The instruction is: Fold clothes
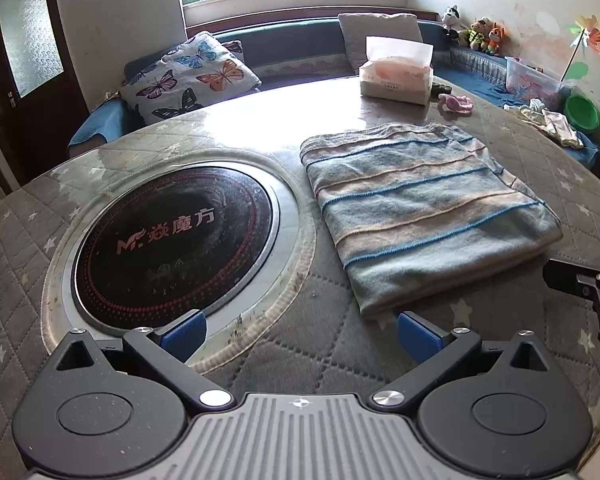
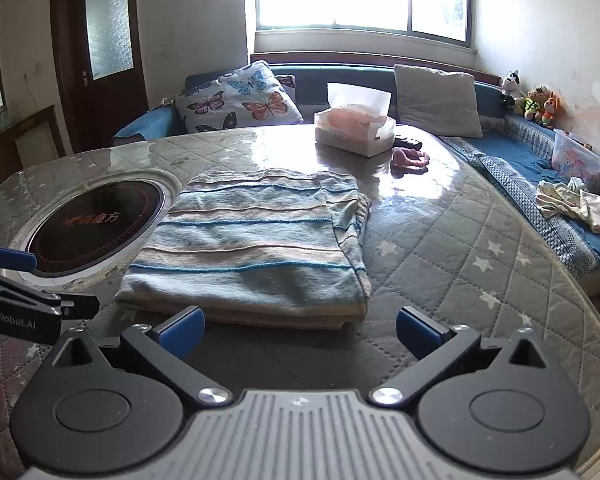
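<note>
Folded cloth (image 2: 256, 248) lies flat on the table (image 2: 460, 280), hob (image 1: 172, 236) at its nine o'clock. Both left gripper (image 1: 300, 330) and right gripper (image 2: 300, 330) gape wide, holding nothing.

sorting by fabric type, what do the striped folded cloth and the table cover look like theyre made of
Striped folded cloth: looks like soft, fuzzy terry or knit with a matte nap; raised stitched blue and tan lines cross it.
Table cover: looks like quilted grey fabric with printed stars under a clear glossy sheet, probably plastic or glass; window glare reflects off it.
</note>
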A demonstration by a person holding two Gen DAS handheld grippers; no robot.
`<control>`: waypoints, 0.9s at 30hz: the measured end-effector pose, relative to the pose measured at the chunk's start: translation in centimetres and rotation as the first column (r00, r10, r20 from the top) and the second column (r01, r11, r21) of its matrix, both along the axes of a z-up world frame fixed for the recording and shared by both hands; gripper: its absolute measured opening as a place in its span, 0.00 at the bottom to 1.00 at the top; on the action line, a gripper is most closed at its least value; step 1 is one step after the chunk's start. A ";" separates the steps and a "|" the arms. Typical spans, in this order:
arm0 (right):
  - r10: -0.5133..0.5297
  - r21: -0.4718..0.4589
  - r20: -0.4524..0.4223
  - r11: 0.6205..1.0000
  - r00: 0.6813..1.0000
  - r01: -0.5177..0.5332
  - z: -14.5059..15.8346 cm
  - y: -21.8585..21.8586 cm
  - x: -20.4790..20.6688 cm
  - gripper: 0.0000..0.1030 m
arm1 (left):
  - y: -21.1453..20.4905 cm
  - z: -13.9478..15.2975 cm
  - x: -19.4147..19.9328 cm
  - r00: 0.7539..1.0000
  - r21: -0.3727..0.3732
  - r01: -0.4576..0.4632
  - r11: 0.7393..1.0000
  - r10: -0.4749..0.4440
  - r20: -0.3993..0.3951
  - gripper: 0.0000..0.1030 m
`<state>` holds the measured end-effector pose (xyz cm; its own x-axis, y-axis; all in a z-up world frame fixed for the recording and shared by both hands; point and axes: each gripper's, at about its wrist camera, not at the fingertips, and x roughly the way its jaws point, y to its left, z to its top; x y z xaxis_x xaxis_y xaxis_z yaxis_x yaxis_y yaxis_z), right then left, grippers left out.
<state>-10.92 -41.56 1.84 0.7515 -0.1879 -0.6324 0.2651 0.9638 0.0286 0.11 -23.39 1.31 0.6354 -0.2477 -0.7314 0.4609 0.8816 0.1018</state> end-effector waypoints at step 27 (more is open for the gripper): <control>-0.038 0.013 0.020 0.999 0.999 0.037 0.3 2.9 -2.3 1.00 | 0.5 -0.2 -3.4 0.999 0.014 0.045 0.999 -0.045 0.017 1.00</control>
